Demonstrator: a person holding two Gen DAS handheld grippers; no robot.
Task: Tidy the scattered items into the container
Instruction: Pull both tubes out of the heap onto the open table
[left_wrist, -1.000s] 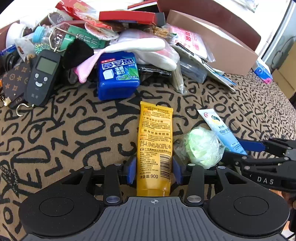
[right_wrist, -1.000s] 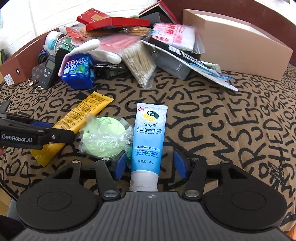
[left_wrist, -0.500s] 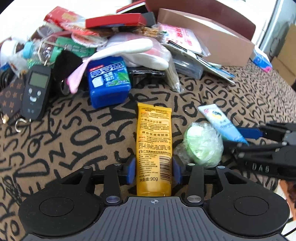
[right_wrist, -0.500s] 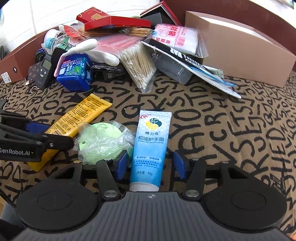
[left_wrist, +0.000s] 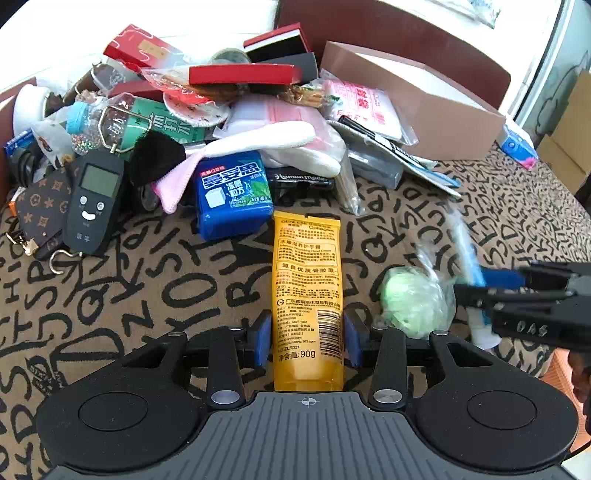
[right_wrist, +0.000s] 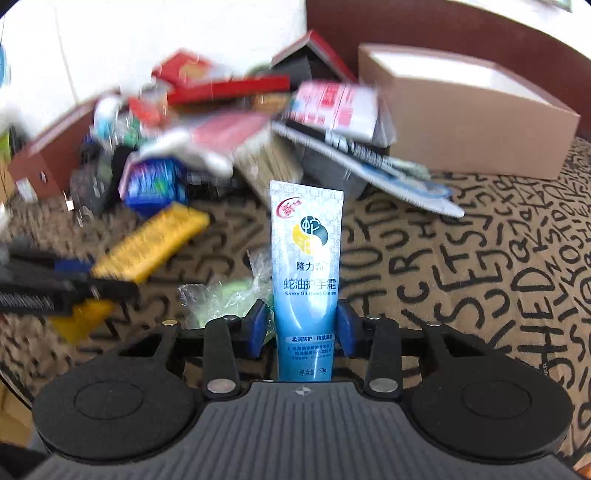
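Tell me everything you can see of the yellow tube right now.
The yellow tube is a soft plastic hand-cream tube with black print, a barcode and "90g" near its lower end. It lies flat on the letter-patterned cloth, crimped end toward the blue gum box. The left gripper is shut on its lower half. Its cap is hidden.

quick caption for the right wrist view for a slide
Right gripper shut on a blue hand cream tube, raised above the letter-print cloth, brown cardboard box behind.
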